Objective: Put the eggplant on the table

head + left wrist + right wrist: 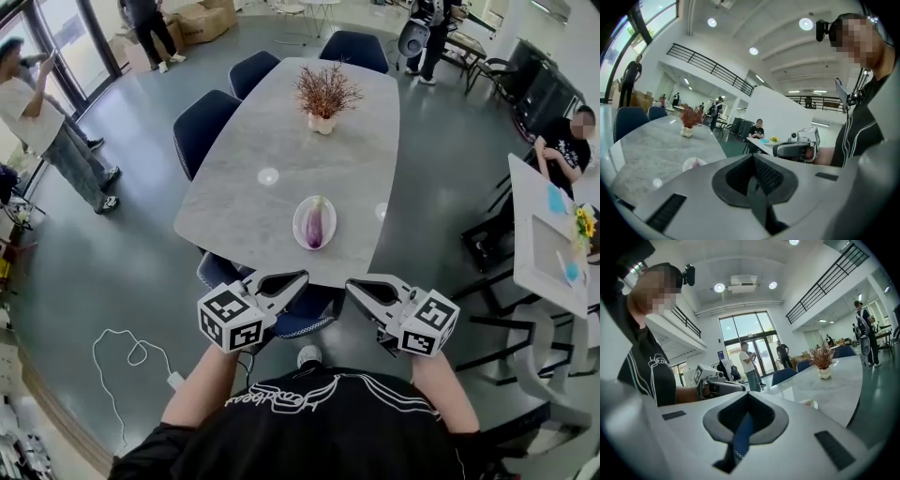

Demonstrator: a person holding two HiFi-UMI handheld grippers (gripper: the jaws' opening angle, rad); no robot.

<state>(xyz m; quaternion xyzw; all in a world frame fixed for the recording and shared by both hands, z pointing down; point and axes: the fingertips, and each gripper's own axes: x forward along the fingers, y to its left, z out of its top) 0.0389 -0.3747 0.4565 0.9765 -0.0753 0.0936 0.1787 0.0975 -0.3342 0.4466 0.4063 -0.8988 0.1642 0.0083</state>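
Sitting on a small white plate [298,228], the eggplant [315,222] was just ahead of both claws, a bit past the near edge of the grey table [272,131] and roughly on the line between them. It lay lengthwise, pointing away from the claws. So by the look of it the job hadn't started.

Left claw [302,277] and right claw [352,284] both hung short of the table edge, above a blue chair [305,319] tucked under it, tips angled in toward each other. Both were pressed together with nothing in them. Each gripper view showed the pads meeting at the tip with only the hollow behind.

My take on doing this well: spread one claw first, before it gets over the plate. Come down from above and pinch across the fat middle of the eggplant, crosswise, not end to end. That skin looked smooth and I reckon it'd squirt out of a tip grab. The plate looked light, so I'd guess it could slide, and the other claw could rest on its rim. There was plenty of bare tabletop either side of the plate, well short of the vase of dried twigs [322,101] far ahead.
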